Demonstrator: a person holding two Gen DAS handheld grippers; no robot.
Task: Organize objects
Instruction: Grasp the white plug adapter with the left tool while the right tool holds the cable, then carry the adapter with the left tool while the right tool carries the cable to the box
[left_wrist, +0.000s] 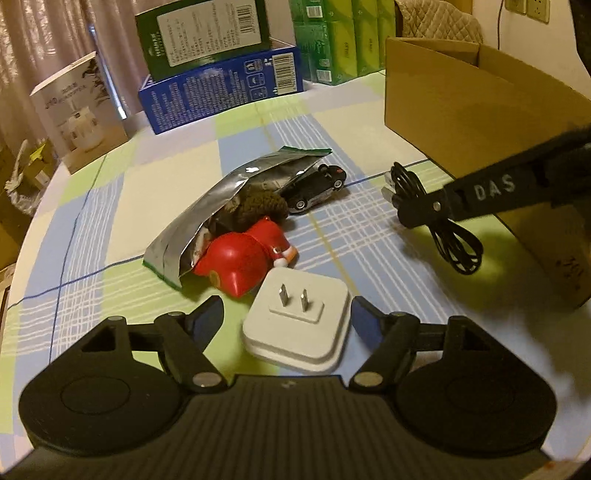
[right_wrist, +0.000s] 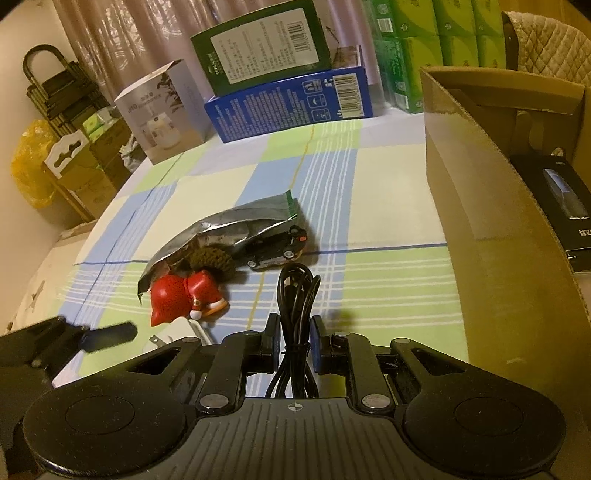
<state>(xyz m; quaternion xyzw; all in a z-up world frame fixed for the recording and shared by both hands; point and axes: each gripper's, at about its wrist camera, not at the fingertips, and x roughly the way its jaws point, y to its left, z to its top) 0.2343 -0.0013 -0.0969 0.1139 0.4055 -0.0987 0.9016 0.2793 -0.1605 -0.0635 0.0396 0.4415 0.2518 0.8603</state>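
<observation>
The right gripper (right_wrist: 293, 341) is pinching the coiled black cable (right_wrist: 295, 314), its long axis running straight ahead along the fingers, with the cardboard box (right_wrist: 480, 206) standing just to its right. The left gripper (left_wrist: 288, 314) is hovering spread wide around the white plug adapter (left_wrist: 297, 326), prongs up, lying between its fingers on the table, seemingly untouched

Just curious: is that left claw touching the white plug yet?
Apart. The left wrist view shows the left claw open around the white plug, tablecloth visible between each finger and it.
</observation>
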